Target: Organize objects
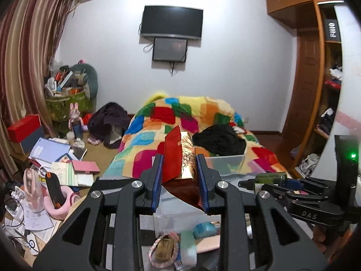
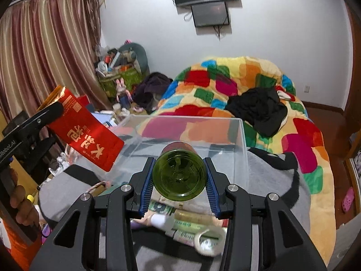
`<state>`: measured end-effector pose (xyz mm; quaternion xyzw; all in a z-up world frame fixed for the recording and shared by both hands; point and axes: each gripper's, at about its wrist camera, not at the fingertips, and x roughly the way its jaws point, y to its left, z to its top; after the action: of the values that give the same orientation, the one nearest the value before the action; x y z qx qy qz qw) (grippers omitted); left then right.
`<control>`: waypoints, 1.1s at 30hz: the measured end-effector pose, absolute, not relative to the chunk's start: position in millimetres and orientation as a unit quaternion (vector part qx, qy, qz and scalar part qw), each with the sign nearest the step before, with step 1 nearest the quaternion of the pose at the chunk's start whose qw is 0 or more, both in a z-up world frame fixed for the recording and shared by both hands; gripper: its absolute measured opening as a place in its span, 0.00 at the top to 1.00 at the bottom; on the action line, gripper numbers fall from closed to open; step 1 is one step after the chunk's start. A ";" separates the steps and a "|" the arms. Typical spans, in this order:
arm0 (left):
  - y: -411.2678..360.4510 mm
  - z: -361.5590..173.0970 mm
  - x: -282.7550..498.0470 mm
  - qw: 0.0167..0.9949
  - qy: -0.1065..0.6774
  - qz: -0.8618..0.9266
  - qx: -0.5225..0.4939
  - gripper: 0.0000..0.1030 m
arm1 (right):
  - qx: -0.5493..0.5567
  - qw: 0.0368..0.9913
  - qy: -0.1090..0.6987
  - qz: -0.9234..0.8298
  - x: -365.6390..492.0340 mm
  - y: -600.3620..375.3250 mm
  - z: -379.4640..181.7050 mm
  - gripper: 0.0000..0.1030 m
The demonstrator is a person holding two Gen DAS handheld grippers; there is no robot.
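Two things are held up at once above a clear plastic bin [image 2: 241,135] that sits on a grey cloth [image 2: 270,164] at the near end of the bed. The left gripper [image 1: 179,176] has its blue pads closed on a flat red packet [image 1: 172,155] with a gold back face bearing a dark branch drawing; in the right wrist view the packet's [image 2: 85,133] red face shows large gold Chinese characters and a small square seal, too slanted to read surely. The right gripper [image 2: 179,180] clamps a green glass bottle [image 2: 179,176] by its sides, base toward the camera; from the left it shows as a dark green spray bottle [image 1: 268,178] with a black nozzle. That gripper's arm reads "DAS"; the left one's, "Robot.AI" in part. Beyond lie a patchwork blanket [image 2: 248,76] in bright colours, a black garment [image 2: 259,108], a wall television [image 1: 171,22], and a wardrobe box marked "FIIIO" [image 1: 331,30].
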<state>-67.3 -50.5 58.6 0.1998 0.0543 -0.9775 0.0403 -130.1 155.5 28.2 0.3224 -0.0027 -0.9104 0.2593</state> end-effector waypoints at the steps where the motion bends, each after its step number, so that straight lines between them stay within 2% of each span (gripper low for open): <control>1: -53.0 54.3 -73.5 0.042 0.059 -0.976 0.204 0.72 | 0.329 0.260 0.000 -0.908 -134.2 153.7 26.4 0.63; 12: -60.5 4.2 -122.7 0.023 0.076 -0.948 0.307 0.72 | 0.390 0.267 0.027 -0.881 -172.3 135.8 3.0 0.63; 20: -52.4 -10.3 -130.7 0.006 0.077 -0.933 0.352 0.70 | 0.401 0.266 0.039 -0.876 -175.3 134.2 -1.7 0.61; 22: -52.4 -10.7 -129.8 -0.001 0.080 -0.930 0.359 0.64 | 0.398 0.262 0.042 -0.878 -174.1 135.2 -0.6 0.55; 24: -51.9 -9.5 -125.6 -0.006 0.080 -0.930 0.360 0.51 | 0.392 0.257 0.047 -0.882 -170.7 138.8 1.3 0.48; 25: -51.5 -7.7 -122.5 -0.006 0.077 -0.931 0.357 0.48 | 0.390 0.255 0.048 -0.884 -168.9 140.8 2.2 0.45; 29: -47.9 2.4 -110.9 -0.013 0.062 -0.936 0.347 0.42 | 0.380 0.250 0.052 -0.889 -159.6 148.6 6.0 0.44; 33: -50.0 10.8 -97.1 -0.015 0.054 -0.938 0.341 0.30 | 0.372 0.246 0.066 -0.893 -148.9 153.5 8.6 0.44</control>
<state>-97.1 -50.0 10.8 0.3412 0.0544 -0.9383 -0.0146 -148.9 153.5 8.6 0.3721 0.0657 -0.8926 0.2459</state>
